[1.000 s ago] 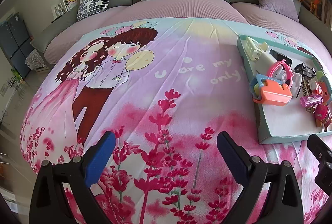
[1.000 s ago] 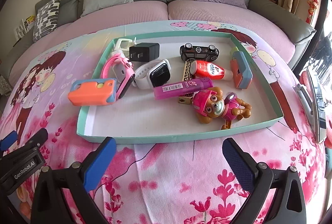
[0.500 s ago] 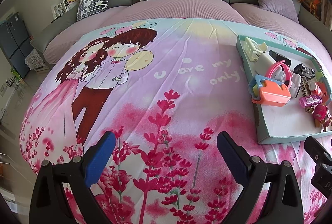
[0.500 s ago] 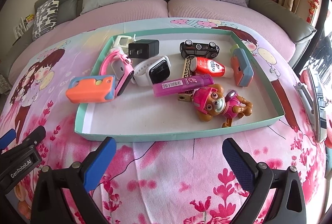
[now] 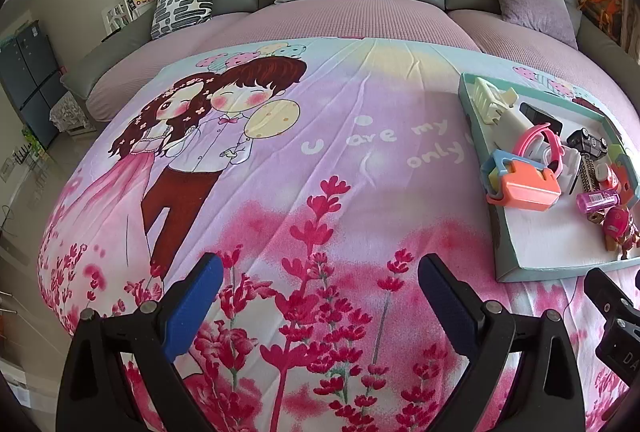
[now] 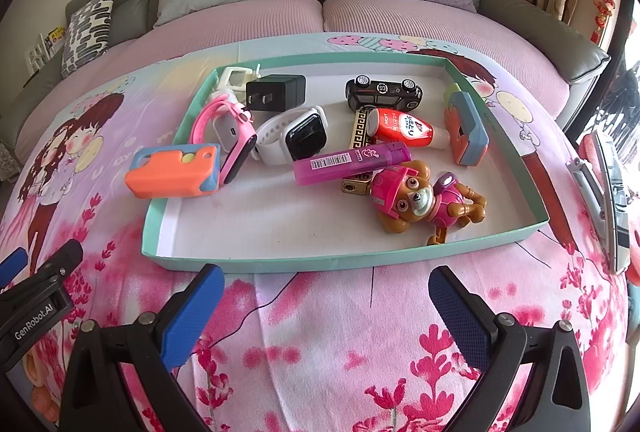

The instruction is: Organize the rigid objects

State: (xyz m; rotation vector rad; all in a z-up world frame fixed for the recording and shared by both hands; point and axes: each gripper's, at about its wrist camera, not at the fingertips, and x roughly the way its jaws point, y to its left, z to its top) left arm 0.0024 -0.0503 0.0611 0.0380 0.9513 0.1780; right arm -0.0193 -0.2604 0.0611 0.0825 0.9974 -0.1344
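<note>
Your right gripper (image 6: 326, 312) has crept closer to the tray (image 6: 280, 264); the left gripper (image 5: 320, 296) holds position.
Both sets of jaws gape empty above the bedspread (image 5: 340, 159). The toys, watches and orange case (image 6: 172, 171) sit jumbled in the tray, the case overhanging its rim; sorted or awaiting sorting, you can't tell.

left gripper (image 5: 318, 298): black angular arms, blue textured pads, silver screws | right gripper (image 6: 326, 306): same black frame, blue pads, silver screws | white "GenRobot.AI" marking on left gripper's black body
</note>
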